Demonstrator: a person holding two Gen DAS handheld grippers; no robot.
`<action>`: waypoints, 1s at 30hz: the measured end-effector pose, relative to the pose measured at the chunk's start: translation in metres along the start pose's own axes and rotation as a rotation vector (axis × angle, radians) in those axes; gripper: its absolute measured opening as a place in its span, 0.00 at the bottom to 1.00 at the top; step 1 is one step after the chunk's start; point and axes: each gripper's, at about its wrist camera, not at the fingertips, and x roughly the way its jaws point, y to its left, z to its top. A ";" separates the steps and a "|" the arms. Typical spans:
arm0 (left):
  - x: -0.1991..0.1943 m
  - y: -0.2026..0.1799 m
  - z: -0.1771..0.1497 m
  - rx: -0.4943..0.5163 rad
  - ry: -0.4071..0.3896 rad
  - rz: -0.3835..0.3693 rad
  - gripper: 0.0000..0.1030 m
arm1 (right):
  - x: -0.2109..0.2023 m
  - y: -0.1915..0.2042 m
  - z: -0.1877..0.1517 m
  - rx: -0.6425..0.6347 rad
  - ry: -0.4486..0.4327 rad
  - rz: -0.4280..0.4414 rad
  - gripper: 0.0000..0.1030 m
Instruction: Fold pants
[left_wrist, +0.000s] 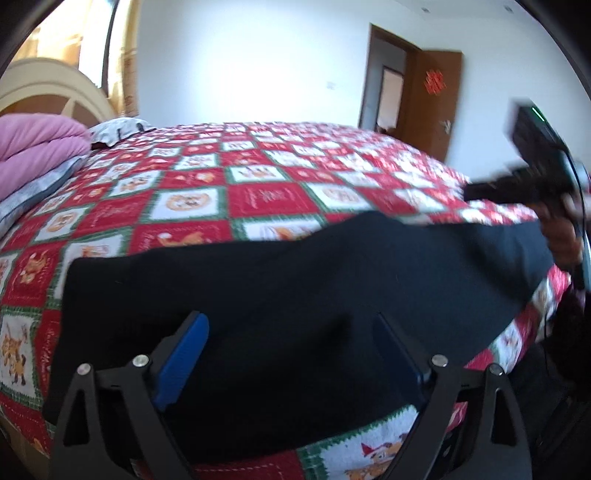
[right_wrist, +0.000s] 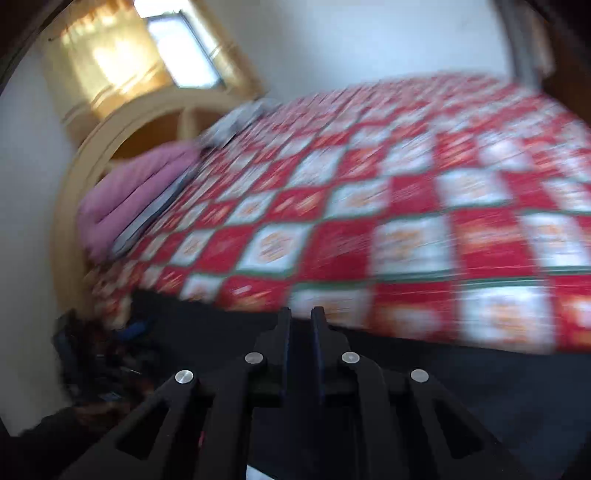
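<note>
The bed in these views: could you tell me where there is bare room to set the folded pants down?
The patchwork quilt lies bare beyond the black pants, across to the far edge near the door. The head end is crowded by the pink duvet and a pillow. The near edge is taken by the pants and the left gripper.

The wide red-and-white patchwork quilt on the bed (left_wrist: 258, 192) is lying open beyond the flat black pants (left_wrist: 295, 295); a folded pink duvet (left_wrist: 33, 147) is crowding the curved cream wooden headboard (left_wrist: 44, 85) end.
</note>
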 end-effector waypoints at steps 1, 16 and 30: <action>0.001 -0.002 -0.002 0.011 0.006 0.003 0.91 | 0.014 0.007 0.001 0.006 0.038 0.041 0.11; 0.003 -0.002 -0.015 -0.006 -0.022 -0.038 1.00 | 0.115 0.056 -0.008 -0.067 0.465 0.322 0.11; 0.004 -0.002 -0.017 0.009 -0.022 -0.037 1.00 | 0.126 0.032 0.030 0.182 0.386 0.347 0.75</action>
